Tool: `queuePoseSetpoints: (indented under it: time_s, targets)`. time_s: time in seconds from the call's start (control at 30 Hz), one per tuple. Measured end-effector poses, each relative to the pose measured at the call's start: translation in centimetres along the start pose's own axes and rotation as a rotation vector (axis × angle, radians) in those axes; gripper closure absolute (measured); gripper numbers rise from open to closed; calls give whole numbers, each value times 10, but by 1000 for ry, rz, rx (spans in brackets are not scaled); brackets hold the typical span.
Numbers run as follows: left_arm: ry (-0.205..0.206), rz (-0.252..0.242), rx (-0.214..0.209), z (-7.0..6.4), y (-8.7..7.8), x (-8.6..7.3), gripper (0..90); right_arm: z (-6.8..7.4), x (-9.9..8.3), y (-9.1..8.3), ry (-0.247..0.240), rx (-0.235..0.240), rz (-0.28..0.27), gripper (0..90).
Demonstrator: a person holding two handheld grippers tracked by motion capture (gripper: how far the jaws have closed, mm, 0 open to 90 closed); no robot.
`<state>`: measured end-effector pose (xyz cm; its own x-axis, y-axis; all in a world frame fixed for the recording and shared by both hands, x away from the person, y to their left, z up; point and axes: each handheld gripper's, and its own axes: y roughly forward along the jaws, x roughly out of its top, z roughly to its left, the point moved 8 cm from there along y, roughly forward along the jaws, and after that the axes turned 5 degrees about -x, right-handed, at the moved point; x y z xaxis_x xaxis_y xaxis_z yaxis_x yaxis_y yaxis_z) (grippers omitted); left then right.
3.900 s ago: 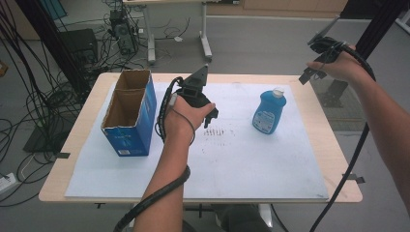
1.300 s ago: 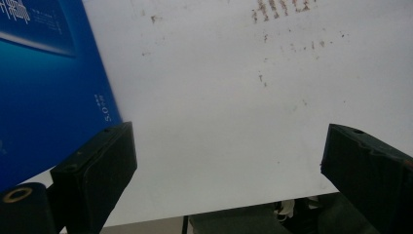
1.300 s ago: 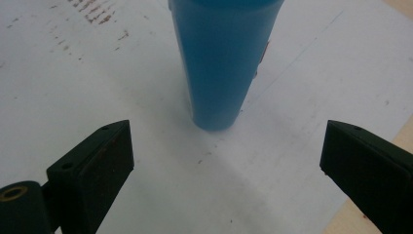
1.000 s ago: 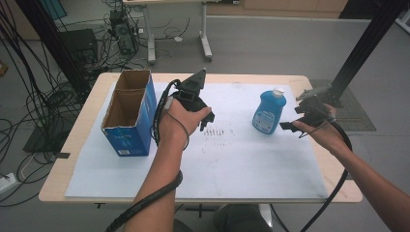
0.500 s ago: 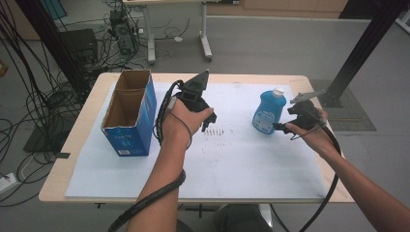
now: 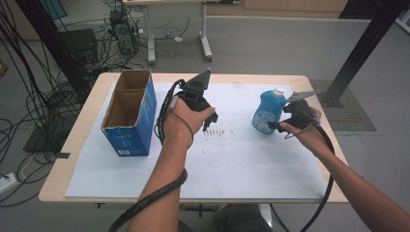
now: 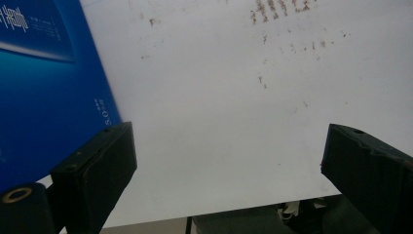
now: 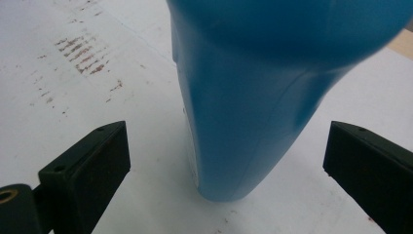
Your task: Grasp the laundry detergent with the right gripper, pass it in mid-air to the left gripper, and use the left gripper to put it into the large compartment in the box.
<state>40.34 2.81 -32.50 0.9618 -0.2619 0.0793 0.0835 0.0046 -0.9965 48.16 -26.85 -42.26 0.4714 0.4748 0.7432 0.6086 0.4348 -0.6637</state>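
Bare paper (image 6: 241, 159) lies open between the upright box (image 6: 129, 113) and the bottle (image 6: 267, 112).

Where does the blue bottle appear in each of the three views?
High view: the blue bottle stands right of centre, beside the right gripper.
Left gripper view: the bottle is not in it.
Right gripper view: the bottle stands centre, between the open fingers.
Shared landmark: the brown smudges on the white sheet.
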Motion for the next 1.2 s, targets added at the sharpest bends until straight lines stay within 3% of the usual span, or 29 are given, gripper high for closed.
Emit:
queuePoseSetpoints:
  time_s: [1.2]
  targets:
    - [5,4,6,-2,1,2,64,0,13,16,-4,-11,-43,31]
